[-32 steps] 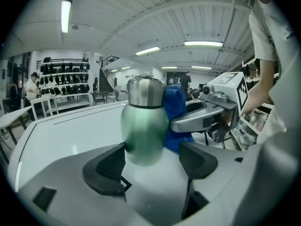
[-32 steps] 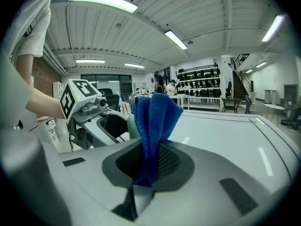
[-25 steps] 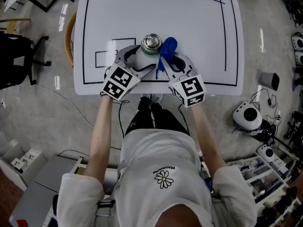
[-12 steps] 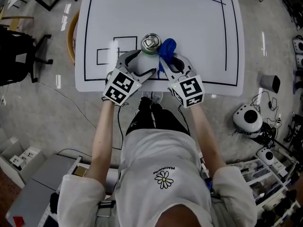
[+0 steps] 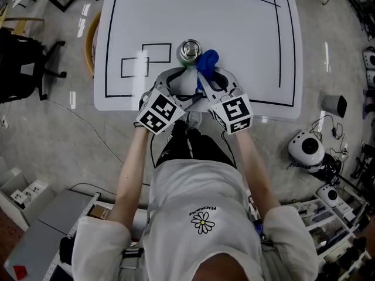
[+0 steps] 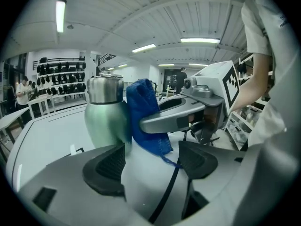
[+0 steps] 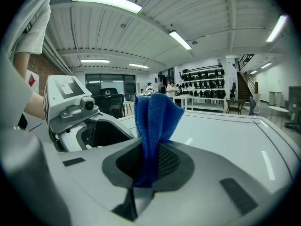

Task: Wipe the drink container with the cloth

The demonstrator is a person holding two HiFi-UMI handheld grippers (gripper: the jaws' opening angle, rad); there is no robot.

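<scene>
On the white table (image 5: 234,34), the left gripper (image 6: 150,163) hovers, jaws apart and empty, just short of the upright green drink container (image 5: 188,52), its steel cap on. The right gripper (image 7: 151,166) clamps the blue cloth (image 5: 208,60) against the container's side.

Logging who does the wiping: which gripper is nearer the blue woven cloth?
Right. The right gripper is shut on the blue woven cloth; the left gripper is open, with the cloth ahead of its jaws, beside the green metal bottle.
</scene>
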